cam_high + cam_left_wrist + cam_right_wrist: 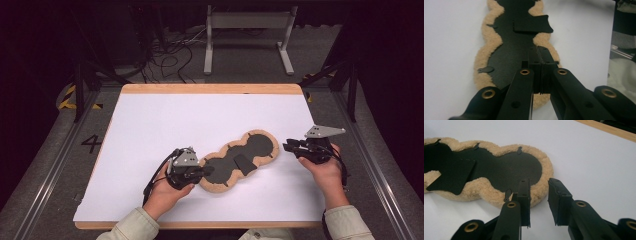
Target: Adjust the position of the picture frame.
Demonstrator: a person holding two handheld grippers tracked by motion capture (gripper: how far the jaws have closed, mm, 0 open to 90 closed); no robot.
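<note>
A three-lobed pad (260, 145) with a tan fleecy rim and a black middle lies flat on the white table top. A loose black flap (245, 164) rests on its middle lobe. My left gripper (207, 171) is at the pad's near-left end, shut. In the left gripper view its jaws (539, 50) are pressed together above the pad (506, 55), short of the flap (532, 23), and I see nothing between them. My right gripper (287, 146) is just off the pad's far-right end. It is open (539, 182), with one jaw over the fleecy rim (546, 173) and nothing held.
The white sheet (175, 115) covers a wooden board whose far edge (210, 89) shows. Small black tabs (519, 150) stick out along the pad's rim. Beyond the table, a metal frame (247, 30) and cables (170, 55) sit on the floor.
</note>
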